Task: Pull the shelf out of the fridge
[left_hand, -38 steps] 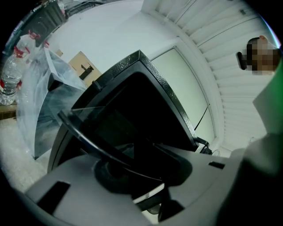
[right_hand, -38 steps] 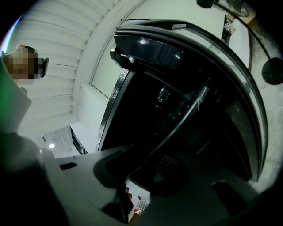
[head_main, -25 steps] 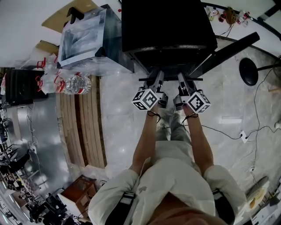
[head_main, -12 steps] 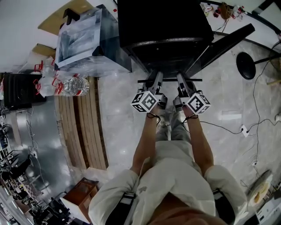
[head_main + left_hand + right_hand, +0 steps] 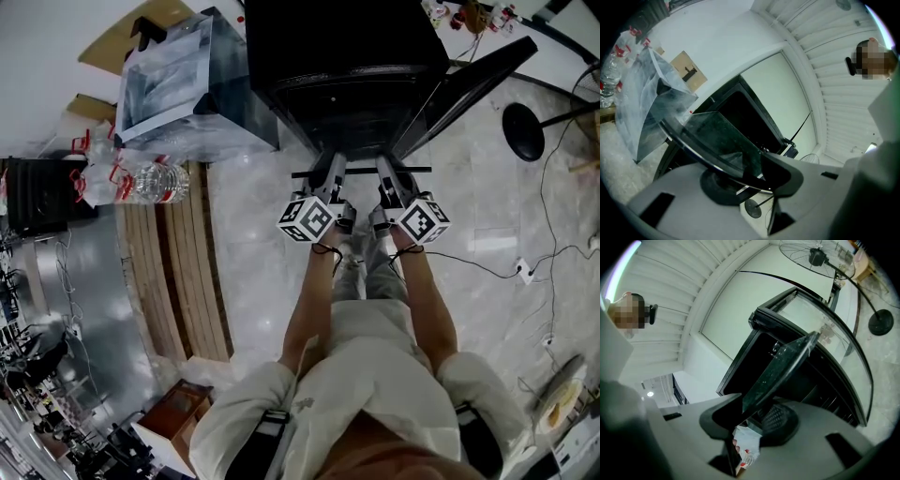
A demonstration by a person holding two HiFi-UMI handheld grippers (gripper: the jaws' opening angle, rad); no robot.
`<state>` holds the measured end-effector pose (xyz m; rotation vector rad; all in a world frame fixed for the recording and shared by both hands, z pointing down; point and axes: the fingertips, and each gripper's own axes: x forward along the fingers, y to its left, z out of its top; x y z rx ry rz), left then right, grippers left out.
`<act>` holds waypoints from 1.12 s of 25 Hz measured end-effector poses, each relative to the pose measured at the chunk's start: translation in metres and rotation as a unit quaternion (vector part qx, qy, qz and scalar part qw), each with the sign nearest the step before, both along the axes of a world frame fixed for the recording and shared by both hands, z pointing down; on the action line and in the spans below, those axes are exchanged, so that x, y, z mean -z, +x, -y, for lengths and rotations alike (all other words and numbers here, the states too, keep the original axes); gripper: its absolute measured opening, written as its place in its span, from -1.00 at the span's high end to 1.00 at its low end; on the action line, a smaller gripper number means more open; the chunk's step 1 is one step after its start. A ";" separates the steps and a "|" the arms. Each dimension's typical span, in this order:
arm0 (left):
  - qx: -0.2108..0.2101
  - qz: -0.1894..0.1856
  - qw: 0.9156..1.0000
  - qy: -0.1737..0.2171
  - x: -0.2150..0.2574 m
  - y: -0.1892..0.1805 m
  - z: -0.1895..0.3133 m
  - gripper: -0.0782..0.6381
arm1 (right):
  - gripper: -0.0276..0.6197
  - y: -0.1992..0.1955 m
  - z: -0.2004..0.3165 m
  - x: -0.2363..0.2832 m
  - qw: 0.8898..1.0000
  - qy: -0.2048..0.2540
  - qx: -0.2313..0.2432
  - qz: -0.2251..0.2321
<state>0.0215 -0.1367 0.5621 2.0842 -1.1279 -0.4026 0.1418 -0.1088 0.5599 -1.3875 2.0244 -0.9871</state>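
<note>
Glass pinched tight: gripping the front edge of the shelf (image 5: 361, 172) with left gripper (image 5: 329, 176) and right gripper (image 5: 390, 174), side by side, equally near. Reaches straight ahead from the jaws into the fridge (image 5: 347, 66), long axis crosswise to them. Calls for an even pull backward

The shelf (image 5: 717, 136): clear glass, smudged, with smooth dark edge trim; fridge (image 5: 347, 56): black casing, dull sheen; floor (image 5: 253, 253): pale stone-look tile, polished, reflective; slatted boards (image 5: 173, 272): bare wood, matt; bottles (image 5: 155, 181): clear plastic, glossy; left gripper (image 5: 752, 180) and right gripper (image 5: 750, 420): matt grey plastic; pad (image 5: 780, 420): dark, finely ribbed.
</note>
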 end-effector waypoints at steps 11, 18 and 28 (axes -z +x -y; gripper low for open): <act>-0.013 0.005 1.000 0.007 0.008 0.003 -0.014 0.40 | 0.61 0.001 -0.017 0.006 1.000 0.002 -0.004 0.004; -0.013 0.003 1.000 0.006 0.009 -0.001 -0.023 0.40 | 0.62 -0.003 -0.025 0.008 1.000 0.001 -0.003 0.001; -0.014 0.000 1.000 0.002 0.009 -0.003 -0.026 0.40 | 0.62 -0.004 -0.028 0.008 1.000 -0.002 -0.005 0.002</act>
